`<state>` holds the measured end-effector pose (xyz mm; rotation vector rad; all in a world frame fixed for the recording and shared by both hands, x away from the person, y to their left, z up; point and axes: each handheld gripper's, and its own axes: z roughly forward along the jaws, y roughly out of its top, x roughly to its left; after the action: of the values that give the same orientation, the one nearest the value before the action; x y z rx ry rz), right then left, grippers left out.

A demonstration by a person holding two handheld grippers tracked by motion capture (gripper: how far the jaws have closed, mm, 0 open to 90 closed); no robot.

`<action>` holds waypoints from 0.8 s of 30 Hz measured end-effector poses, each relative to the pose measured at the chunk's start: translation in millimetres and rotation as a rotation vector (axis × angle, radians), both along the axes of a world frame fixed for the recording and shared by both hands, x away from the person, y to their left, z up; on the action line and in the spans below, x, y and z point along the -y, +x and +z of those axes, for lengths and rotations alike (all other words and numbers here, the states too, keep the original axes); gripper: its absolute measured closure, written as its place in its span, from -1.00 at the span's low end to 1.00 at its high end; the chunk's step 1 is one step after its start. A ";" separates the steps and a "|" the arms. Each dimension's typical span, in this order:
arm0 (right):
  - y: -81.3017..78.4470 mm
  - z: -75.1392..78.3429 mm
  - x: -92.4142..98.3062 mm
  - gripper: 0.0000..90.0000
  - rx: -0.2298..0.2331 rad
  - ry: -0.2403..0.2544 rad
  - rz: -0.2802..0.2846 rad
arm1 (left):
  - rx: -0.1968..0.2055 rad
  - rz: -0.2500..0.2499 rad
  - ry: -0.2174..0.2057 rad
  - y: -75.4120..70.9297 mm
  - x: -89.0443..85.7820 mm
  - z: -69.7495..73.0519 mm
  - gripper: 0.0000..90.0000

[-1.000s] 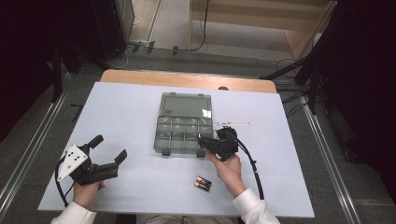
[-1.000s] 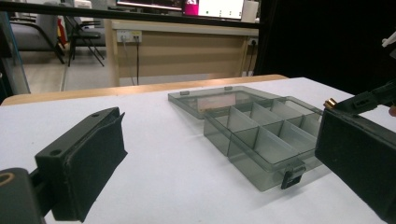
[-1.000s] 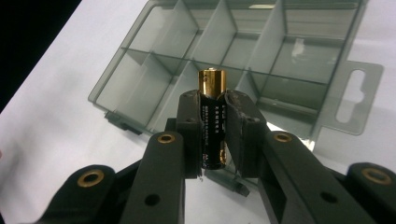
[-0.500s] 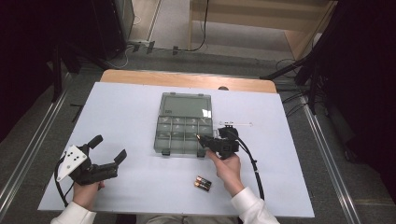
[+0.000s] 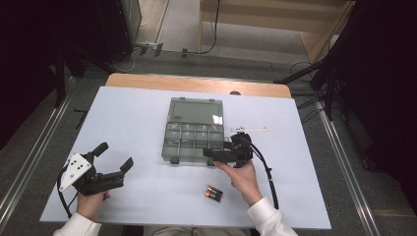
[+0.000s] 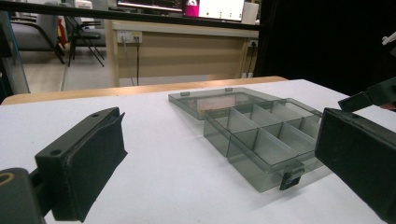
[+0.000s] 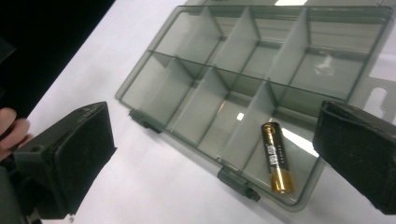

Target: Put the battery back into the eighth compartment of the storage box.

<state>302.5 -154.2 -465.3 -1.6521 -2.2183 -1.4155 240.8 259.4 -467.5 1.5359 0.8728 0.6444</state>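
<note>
At the far left of the high view my left tool [image 5: 114, 167] sits low over the white bench [image 5: 137, 113], its jaws spread wide with nothing between them, well apart from everything else — through the left gripper view it simply looks across bare surface toward the box. In the middle lies the clear compartment box [image 5: 193, 135], lid folded back flat toward the far edge, dividers showing. My right tool [image 5: 219, 153] hangs just over the box's near right corner, jaws wide and holding nothing; in the right gripper view one battery [image 7: 277, 157] lies loose on the floor of the corner compartment, between the two pads but touched by neither, its gold end toward the latch side. Two more batteries [image 5: 213, 193] lie side by side on the bench just in front of the box, close by my right hand [image 5: 243, 178]. A thin white stick [image 5: 248, 130] rests beyond the box to the right. I judge the step in hand as sorting batteries into the box — one is in, two wait. The next move, I think, calls for lifting the right tool clear of the box wall, swinging it back to the pair, and closing on a single battery without nudging its neighbour.
</note>
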 end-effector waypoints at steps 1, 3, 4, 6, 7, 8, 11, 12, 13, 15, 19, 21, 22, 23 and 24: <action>-1.1 1.4 -0.2 -1.00 0.003 -0.008 0.006 | 0.000 0.001 0.000 0.0 0.0 0.0 -0.97; -3.5 3.9 -0.1 -1.00 0.023 -0.016 0.020 | -0.001 0.000 0.000 0.1 0.1 -0.1 -0.97; -4.6 5.3 0.0 -1.00 0.028 -0.019 0.031 | -0.001 0.001 0.000 0.1 0.1 -0.1 -0.97; -7.4 8.1 0.4 -1.00 0.040 -0.041 0.048 | -0.001 -0.001 0.000 0.1 0.2 -0.2 -0.97; -8.8 9.5 1.0 -1.00 0.045 -0.048 0.056 | -0.002 -0.001 0.000 0.1 0.3 -0.2 -0.97; -9.9 10.5 1.6 -1.00 0.052 -0.051 0.067 | -0.002 -0.001 0.000 0.1 0.3 -0.2 -0.97; -12.8 13.3 4.0 -1.00 0.054 -0.052 0.090 | -0.001 -0.001 0.000 0.1 0.4 -0.2 -0.97; -13.7 14.1 4.4 -1.00 0.052 -0.055 0.102 | -0.002 -0.002 0.000 0.1 0.5 -0.3 -0.97; -14.5 14.9 4.6 -1.00 0.049 -0.061 0.112 | -0.002 -0.002 0.000 0.2 0.5 -0.3 -0.97; -16.2 16.1 4.2 -1.00 0.045 -0.083 0.143 | -0.002 -0.002 0.000 0.1 0.7 -0.3 -0.97; -21.8 18.8 -3.7 -1.00 0.050 -0.192 0.223 | -0.002 -0.006 0.004 0.2 1.1 -0.4 -0.97; -25.4 20.4 -9.9 -1.00 0.060 -0.266 0.283 | -0.002 -0.006 0.005 0.3 1.2 -0.4 -0.97; -27.4 21.3 -13.2 -1.00 0.058 -0.301 0.302 | -0.003 -0.005 0.004 0.3 1.2 -0.5 -0.97; -28.8 21.9 -16.1 -1.00 0.059 -0.330 0.318 | -0.003 -0.005 0.005 0.4 1.1 -0.5 -0.97; -29.7 22.2 -18.8 -1.00 0.054 -0.340 0.339 | -0.004 -0.004 0.005 0.4 1.1 -0.5 -0.97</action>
<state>272.8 -135.4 -443.1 -1.2289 -2.7270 -1.0571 241.2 258.3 -468.0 1.5429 0.8716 0.6415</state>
